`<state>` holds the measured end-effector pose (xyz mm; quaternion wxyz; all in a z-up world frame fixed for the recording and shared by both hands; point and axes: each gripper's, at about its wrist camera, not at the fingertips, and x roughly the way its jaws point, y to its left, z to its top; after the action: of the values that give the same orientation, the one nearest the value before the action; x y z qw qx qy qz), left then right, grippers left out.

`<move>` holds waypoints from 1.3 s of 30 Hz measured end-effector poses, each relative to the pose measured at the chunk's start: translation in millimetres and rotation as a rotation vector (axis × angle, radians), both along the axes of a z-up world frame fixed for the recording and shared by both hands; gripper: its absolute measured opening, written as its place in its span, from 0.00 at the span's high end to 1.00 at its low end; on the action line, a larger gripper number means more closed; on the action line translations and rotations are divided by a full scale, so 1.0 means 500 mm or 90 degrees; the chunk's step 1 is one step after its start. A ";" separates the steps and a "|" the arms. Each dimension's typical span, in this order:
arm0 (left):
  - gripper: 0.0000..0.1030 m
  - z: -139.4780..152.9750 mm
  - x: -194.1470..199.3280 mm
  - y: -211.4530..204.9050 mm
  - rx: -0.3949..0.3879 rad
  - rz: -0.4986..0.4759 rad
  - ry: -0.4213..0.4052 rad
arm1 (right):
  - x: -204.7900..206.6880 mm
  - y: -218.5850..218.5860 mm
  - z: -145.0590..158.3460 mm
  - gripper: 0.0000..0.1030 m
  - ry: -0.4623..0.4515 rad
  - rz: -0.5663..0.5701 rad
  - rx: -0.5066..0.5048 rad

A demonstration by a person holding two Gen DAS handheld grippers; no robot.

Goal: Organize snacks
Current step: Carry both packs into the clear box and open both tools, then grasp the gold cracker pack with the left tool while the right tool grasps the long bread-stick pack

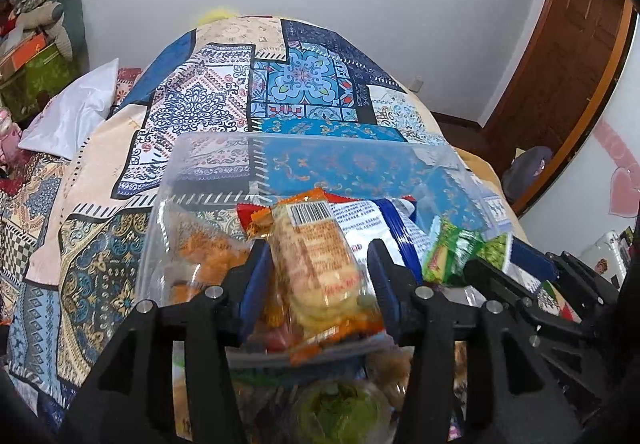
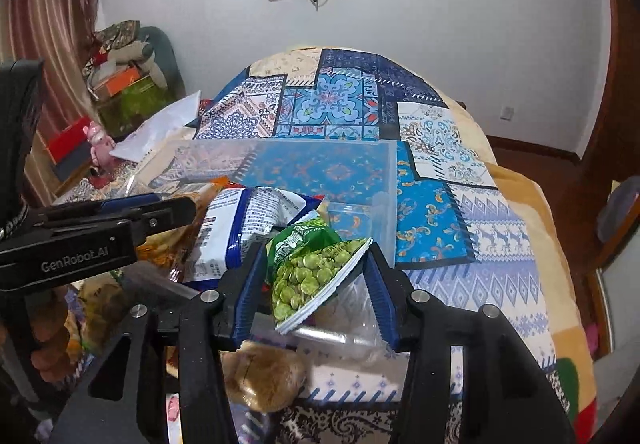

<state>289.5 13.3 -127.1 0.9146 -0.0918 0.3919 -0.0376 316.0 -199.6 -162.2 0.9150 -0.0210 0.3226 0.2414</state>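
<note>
A clear plastic bin [image 1: 312, 142] stands on the patterned quilt with snacks piled in it. In the left wrist view an orange-edged pack of round crackers [image 1: 320, 264] lies on the pile between the fingers of my left gripper [image 1: 318, 276], which is open with a gap on each side. In the right wrist view a green bag of peas [image 2: 312, 268] rests at the bin's near right corner between the fingers of my right gripper [image 2: 316, 280]. That gripper is open too, the pads not pressing the bag. A blue-and-white bag [image 2: 248, 220] lies between the two packs.
More snacks lie on the bed in front of the bin: a wrapped brown bun [image 2: 264, 372] and a green-topped cup [image 1: 340, 412]. A white pillow [image 1: 76, 112] and stacked boxes [image 2: 128, 92] are at the left, a wooden door [image 1: 568, 64] at the right.
</note>
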 end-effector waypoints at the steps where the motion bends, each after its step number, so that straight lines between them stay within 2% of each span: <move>1: 0.49 0.005 -0.009 0.001 0.000 0.000 -0.002 | -0.004 -0.003 0.004 0.52 0.000 -0.001 0.002; 3: 0.39 0.018 -0.029 0.005 0.000 0.003 -0.007 | -0.016 -0.008 0.014 0.48 -0.002 -0.002 0.006; 5: 0.34 0.033 -0.055 0.013 0.000 0.013 -0.018 | -0.029 -0.013 0.027 0.44 -0.011 -0.006 0.006; 12: 0.25 0.067 -0.152 0.055 0.017 0.034 -0.025 | -0.097 -0.030 0.066 0.37 -0.024 -0.003 0.026; 18: 0.24 0.060 -0.235 0.102 0.052 0.051 -0.008 | -0.160 -0.026 0.070 0.37 -0.015 0.011 0.038; 27: 0.23 -0.006 -0.330 0.178 0.059 0.078 0.044 | -0.238 0.030 0.029 0.37 0.031 0.056 0.035; 35: 0.22 -0.104 -0.345 0.210 0.049 0.073 0.114 | -0.277 0.084 -0.039 0.37 0.097 0.084 0.026; 37: 0.18 -0.130 -0.339 0.214 0.046 0.068 0.130 | -0.280 0.096 -0.054 0.37 0.111 0.089 0.017; 39: 0.09 -0.143 -0.336 0.219 0.038 0.069 0.127 | -0.284 0.107 -0.066 0.37 0.124 0.094 0.013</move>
<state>121.6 123.0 -198.6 0.8742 -0.0887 0.4762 0.0333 173.8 -146.2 -195.4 0.8594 -0.0121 0.4048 0.3122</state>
